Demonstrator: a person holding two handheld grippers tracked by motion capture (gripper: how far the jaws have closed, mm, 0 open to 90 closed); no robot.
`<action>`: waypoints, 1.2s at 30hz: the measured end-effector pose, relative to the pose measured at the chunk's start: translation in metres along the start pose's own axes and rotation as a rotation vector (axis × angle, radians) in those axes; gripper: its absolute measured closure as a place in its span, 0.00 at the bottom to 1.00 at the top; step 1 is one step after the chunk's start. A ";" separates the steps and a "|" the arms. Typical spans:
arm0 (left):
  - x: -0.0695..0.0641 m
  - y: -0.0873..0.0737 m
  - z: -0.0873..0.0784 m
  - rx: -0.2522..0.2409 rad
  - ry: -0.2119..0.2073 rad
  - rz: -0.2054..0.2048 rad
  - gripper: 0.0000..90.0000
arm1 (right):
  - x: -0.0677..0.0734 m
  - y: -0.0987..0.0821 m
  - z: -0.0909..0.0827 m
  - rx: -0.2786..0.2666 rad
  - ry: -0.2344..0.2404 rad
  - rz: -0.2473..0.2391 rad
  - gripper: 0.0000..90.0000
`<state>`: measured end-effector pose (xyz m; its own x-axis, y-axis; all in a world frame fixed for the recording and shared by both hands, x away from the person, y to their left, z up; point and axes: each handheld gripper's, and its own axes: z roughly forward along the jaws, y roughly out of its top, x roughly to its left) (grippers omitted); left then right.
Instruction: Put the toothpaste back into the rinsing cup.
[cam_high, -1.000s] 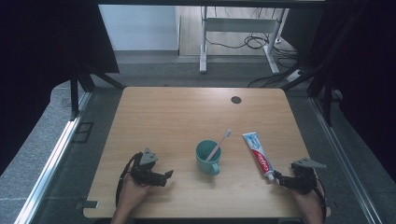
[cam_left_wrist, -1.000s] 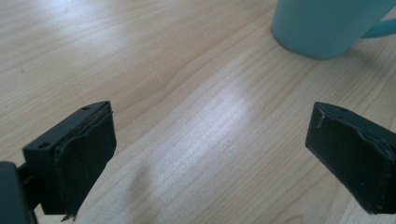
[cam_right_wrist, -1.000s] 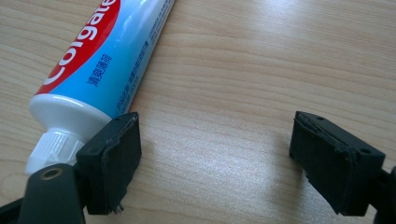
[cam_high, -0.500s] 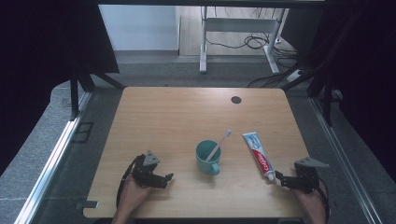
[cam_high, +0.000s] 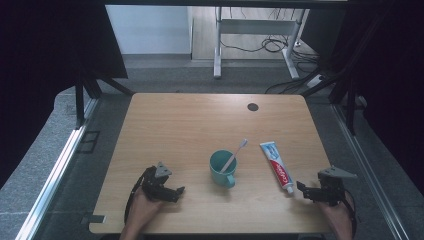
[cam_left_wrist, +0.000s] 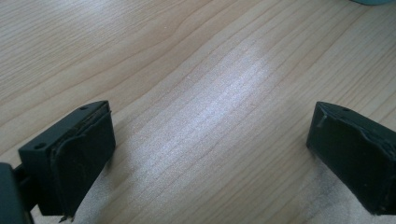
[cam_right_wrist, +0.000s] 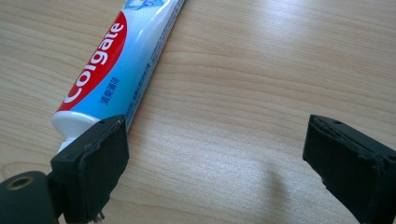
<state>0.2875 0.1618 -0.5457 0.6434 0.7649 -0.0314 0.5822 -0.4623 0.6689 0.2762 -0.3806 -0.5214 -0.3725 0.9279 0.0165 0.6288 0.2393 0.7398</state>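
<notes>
**Near the right edge, a toothpaste tube lies flat**

On the wooden table (cam_high: 165, 125), right of the teal cup (cam_high: 222, 167), the toothpaste tube (cam_high: 276, 165) lies flat, white and blue with a red logo band, cap end nearest the person. Just beside that cap, the right gripper (cam_high: 301, 187) sits low and level, pointing left; its jaws have just been opening and stand wide, nothing between them. At near left, the left gripper (cam_high: 179, 192) rests gaping over bare wood.

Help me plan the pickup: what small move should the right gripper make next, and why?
Probably slide the right gripper sideways toward the toothpaste tube. Its fingers have just been opening with only bare table between them, and the tube's cap end lies just outside one finger.
</notes>
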 end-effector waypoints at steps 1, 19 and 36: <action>0.000 0.000 0.000 0.000 0.000 0.000 0.01 | 0.000 0.001 0.000 0.007 0.002 0.000 0.07; 0.000 0.000 0.000 0.001 0.013 -0.012 0.01 | 0.009 0.019 -0.011 0.049 0.097 0.002 0.59; -0.001 0.001 0.001 0.001 0.020 -0.020 0.01 | 0.015 0.039 0.004 0.123 0.182 0.007 0.80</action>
<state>0.2875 0.1606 -0.5457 0.6218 0.7826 -0.0302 0.5951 -0.4471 0.6678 0.2973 -0.3559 -0.4949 -0.4782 0.8653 0.1505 0.7059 0.2767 0.6520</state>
